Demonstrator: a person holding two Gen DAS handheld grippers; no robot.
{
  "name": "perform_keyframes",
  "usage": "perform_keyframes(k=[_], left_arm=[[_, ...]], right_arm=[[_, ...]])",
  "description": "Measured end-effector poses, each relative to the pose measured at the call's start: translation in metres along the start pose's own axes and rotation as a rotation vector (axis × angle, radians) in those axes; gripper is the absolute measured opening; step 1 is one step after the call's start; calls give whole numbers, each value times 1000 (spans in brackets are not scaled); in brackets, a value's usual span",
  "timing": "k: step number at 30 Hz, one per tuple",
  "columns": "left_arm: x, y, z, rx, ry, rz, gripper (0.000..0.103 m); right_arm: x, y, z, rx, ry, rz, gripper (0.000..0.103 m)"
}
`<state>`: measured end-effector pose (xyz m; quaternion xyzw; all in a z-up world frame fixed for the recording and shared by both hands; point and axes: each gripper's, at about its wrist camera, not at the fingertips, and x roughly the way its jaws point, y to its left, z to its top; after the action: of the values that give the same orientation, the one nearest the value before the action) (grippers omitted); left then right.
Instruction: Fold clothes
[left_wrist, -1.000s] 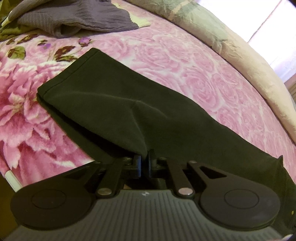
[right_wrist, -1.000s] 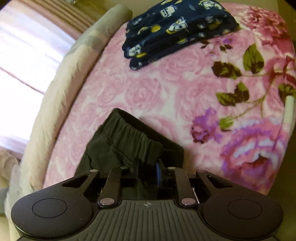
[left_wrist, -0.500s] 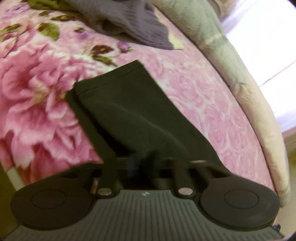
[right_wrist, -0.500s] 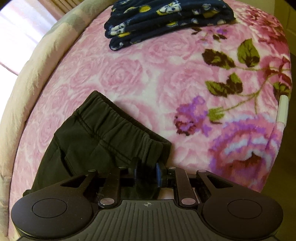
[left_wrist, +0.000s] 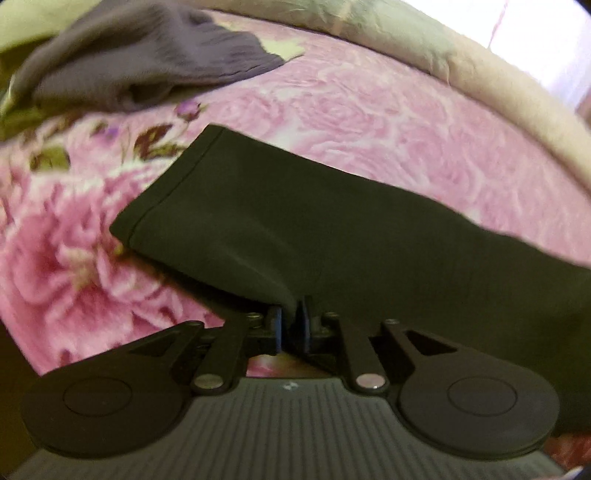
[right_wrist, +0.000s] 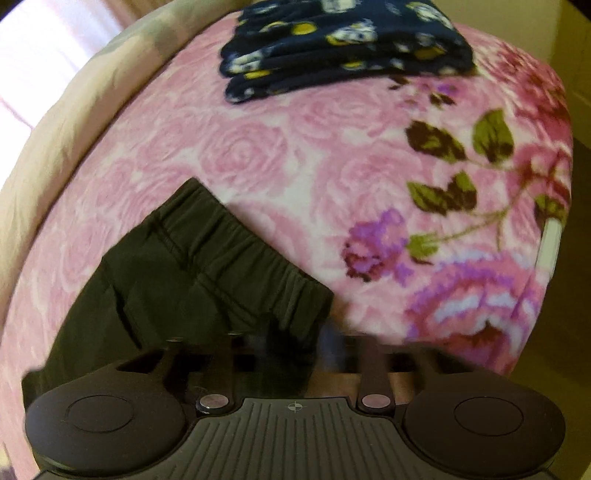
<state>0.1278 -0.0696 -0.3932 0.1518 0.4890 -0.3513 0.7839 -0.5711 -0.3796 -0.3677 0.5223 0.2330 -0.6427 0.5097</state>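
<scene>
Dark olive pants (left_wrist: 332, 236) lie stretched across the pink floral bed cover (left_wrist: 406, 122). My left gripper (left_wrist: 291, 325) is shut on a pinch of the leg cloth, and the leg hem (left_wrist: 162, 199) points up and left. In the right wrist view the elastic waistband (right_wrist: 236, 251) lies flat just ahead of my right gripper (right_wrist: 295, 343). Its blurred fingers (right_wrist: 328, 343) stand apart with the waistband's near edge between them, loose rather than pinched.
A folded navy patterned garment (right_wrist: 340, 44) sits at the far end of the bed. A crumpled grey-purple garment (left_wrist: 147, 62) lies up and left of the pants. A beige padded rim (left_wrist: 498, 92) runs along the far side. The cover's near edge (right_wrist: 550, 240) drops off at right.
The right gripper's fingers have spread wider around the waistband. The left gripper keeps its pinch on the leg and has swung, so the leg now lies more level across the view.
</scene>
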Motion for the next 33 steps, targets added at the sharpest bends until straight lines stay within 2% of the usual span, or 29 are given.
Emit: perform_keyframes(k=[2, 3, 5, 9, 13, 17, 19, 21, 26, 29, 31, 32, 33], left_arm=[[-9, 1, 0, -28, 49, 25, 28], [-13, 2, 0, -42, 73, 38, 24], [-26, -4, 1, -53, 106, 3, 21], [-37, -51, 22, 74, 123, -171, 21], [-8, -128, 49, 158, 160, -360, 27], [20, -206, 76, 241, 196, -548, 32], [35, -244, 89, 283, 215, -641, 38], [49, -283, 103, 324, 232, -735, 50], [85, -358, 105, 360, 360, -866, 51], [106, -386, 100, 384, 456, -884, 52], [121, -400, 94, 415, 520, -879, 48], [124, -404, 91, 431, 528, -885, 37], [126, -406, 87, 447, 532, -893, 11]], right_arm=[[-9, -7, 1, -13, -9, 11, 77], [-14, -9, 2, -15, -18, 15, 77], [-26, -12, 6, -29, -56, 12, 77], [-34, -5, 26, -82, -112, 86, 77], [-20, 12, 57, -133, -137, 217, 77], [10, 28, 84, -176, -108, 315, 77], [29, 31, 93, -174, -55, 361, 77], [44, 32, 100, -174, -8, 400, 77], [62, 27, 104, -172, 67, 507, 77], [66, 21, 102, -180, 90, 548, 77], [68, 19, 100, -185, 102, 570, 46], [67, 18, 99, -189, 100, 575, 41], [66, 17, 99, -194, 97, 578, 32]])
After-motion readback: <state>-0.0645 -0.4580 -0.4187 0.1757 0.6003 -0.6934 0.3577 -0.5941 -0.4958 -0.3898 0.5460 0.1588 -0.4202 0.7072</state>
